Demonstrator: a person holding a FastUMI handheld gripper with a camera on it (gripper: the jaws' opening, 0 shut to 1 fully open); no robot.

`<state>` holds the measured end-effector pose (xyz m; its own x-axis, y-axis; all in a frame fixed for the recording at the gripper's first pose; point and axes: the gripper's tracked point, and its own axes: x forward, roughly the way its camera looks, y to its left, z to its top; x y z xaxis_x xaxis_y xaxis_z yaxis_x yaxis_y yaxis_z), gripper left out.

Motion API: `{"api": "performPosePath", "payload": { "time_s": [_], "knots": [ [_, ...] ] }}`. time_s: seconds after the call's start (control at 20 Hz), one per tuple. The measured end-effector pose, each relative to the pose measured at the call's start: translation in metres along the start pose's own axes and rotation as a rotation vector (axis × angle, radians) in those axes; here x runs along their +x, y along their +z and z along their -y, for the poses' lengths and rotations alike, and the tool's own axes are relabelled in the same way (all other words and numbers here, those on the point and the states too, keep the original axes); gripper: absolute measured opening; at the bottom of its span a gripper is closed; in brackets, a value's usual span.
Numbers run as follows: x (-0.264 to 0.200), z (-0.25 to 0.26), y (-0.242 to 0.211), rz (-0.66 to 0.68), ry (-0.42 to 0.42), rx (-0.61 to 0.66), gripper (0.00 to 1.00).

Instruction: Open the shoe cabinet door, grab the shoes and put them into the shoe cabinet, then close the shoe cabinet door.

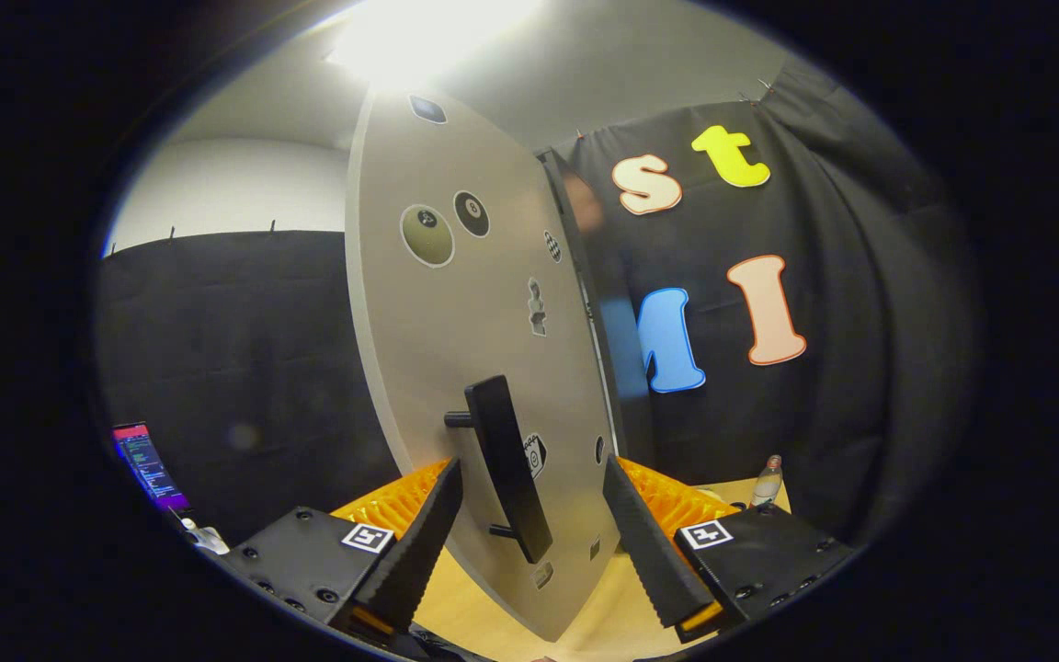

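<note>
The shoe cabinet door (pixel 456 313) is a tall grey panel with several stickers, standing close ahead and angled, its dark edge (pixel 598 313) on the right. A black bar handle (pixel 506 464) is fixed low on the panel. My gripper (pixel 532 467) is open, its two fingers on either side of the handle. The handle lies between the fingertips and slightly ahead; neither finger presses on it. The cabinet's inside is hidden behind the panel.
A pale wooden tabletop (pixel 603 607) lies below the door. A clear water bottle (pixel 768 480) stands on it beyond the right finger. A lit screen (pixel 148 464) and a small white object (pixel 203 535) sit to the far left.
</note>
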<state>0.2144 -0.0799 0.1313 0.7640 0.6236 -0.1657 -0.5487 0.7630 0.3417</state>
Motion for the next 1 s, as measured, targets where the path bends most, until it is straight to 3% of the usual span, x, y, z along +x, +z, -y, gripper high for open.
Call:
{"api": "performPosePath", "payload": {
  "time_s": [0.6,1.0],
  "knots": [
    [0.049,-0.058,-0.011,-0.017,0.097,-0.071,0.97],
    [0.098,-0.093,-0.017,-0.002,0.066,-0.071,0.97]
  ]
}}
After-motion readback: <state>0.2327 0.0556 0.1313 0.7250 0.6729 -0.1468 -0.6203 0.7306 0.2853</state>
